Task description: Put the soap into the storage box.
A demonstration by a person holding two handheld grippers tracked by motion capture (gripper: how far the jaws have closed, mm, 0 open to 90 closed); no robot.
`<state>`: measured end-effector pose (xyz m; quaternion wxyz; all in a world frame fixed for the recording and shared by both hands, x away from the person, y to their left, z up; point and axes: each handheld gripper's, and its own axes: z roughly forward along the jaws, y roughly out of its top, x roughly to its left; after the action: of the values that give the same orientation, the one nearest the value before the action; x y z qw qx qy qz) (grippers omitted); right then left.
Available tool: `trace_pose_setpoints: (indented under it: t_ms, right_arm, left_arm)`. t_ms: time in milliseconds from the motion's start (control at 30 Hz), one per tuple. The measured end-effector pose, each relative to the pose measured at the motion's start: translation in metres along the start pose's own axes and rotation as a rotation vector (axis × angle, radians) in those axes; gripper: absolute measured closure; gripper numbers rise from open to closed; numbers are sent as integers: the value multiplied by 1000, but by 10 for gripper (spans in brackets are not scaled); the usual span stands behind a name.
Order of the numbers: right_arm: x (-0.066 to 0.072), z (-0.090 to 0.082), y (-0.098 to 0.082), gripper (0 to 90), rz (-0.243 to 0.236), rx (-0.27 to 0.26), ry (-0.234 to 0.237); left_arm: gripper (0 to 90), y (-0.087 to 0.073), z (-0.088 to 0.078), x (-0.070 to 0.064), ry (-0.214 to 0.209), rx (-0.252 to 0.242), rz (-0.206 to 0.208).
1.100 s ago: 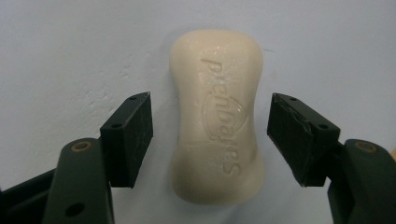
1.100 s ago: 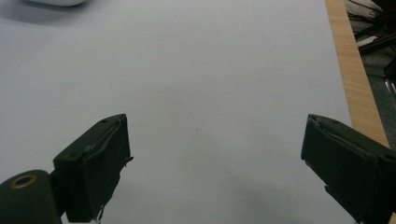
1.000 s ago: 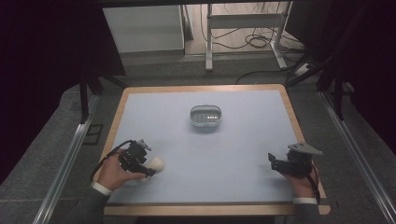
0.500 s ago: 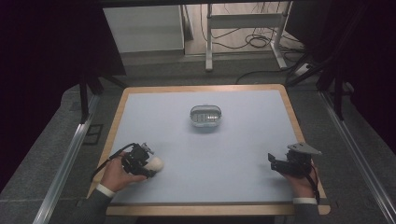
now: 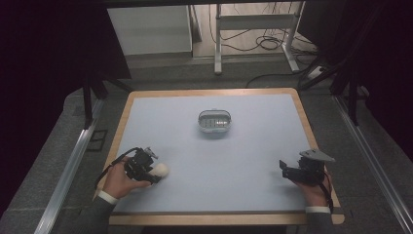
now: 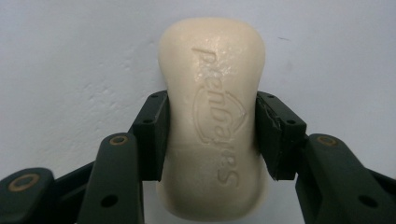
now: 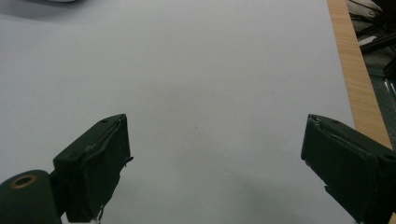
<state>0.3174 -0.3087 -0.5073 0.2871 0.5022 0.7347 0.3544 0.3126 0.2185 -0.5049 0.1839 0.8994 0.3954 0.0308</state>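
Note:
A cream bar of soap (image 6: 212, 121) with embossed lettering lies on the pale blue table top, clamped at its waist between the black jaws of my left gripper (image 6: 211, 135). From above, the soap (image 5: 160, 170) pokes out to the right of the left gripper (image 5: 146, 166) near the table's front left. My right gripper (image 5: 284, 169) rests at the front right, its jaws spread wide with bare table between them (image 7: 215, 154). A grey soap dish (image 5: 215, 122) stands at the table's middle, toward the back.
The table (image 5: 253, 146) has a wooden rim (image 5: 311, 131); in the right gripper view that rim (image 7: 357, 70) runs close on the right. Metal rails (image 5: 73, 161) flank the table, and desk legs with cables (image 5: 253, 39) stand on the floor behind.
My left hand and the soap have slid a little toward the front edge of the table. The right gripper has stayed put.

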Motion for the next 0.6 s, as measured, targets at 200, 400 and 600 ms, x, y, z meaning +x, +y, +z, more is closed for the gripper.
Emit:
trace_pose_setpoints:
  t_ms: [200,400,600]
  right_arm:
    - [-3,-2,0,77,8,-5,-6]
    - [-4,-1,-1,77,11,0,-8]
    - [-3,-1,0,77,13,0,-8]
  left_arm:
    - [495,5,-10,7,-2,-34,-9]
    - [494,12,-18,9,6,-49,-4]
    - [495,16,-23,8,5,-57,0]
